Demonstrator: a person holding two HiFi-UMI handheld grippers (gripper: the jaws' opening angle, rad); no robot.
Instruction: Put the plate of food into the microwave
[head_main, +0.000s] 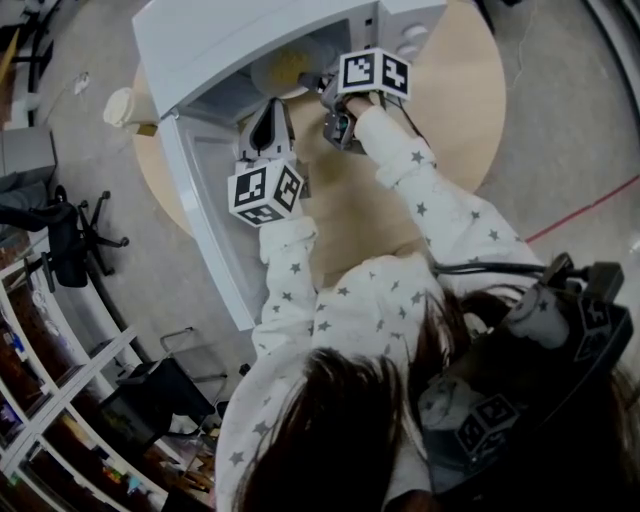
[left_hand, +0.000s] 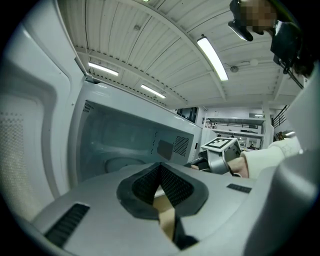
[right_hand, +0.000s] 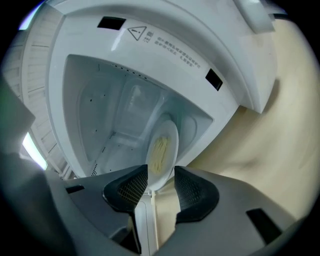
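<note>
The white microwave (head_main: 225, 40) stands on a round wooden table (head_main: 470, 95) with its door (head_main: 215, 230) swung wide open. A white plate of yellow noodles (right_hand: 162, 150) lies half inside the cavity, across the front sill. Its near rim sits between the pads of my right gripper (right_hand: 159, 184), which is shut on it. In the head view the plate (head_main: 283, 68) shows at the microwave's mouth, with the right gripper (head_main: 314, 82) at its edge. My left gripper (head_main: 268, 112) hovers over the open door, shut and empty; its pads (left_hand: 167, 187) meet.
The left gripper view shows the cavity's glass turntable (left_hand: 120, 162) and the door's inner face (left_hand: 30, 130) close on the left. A pale object (head_main: 120, 105) sits at the table's left edge. An office chair (head_main: 70, 240) and shelves (head_main: 50, 420) stand on the left.
</note>
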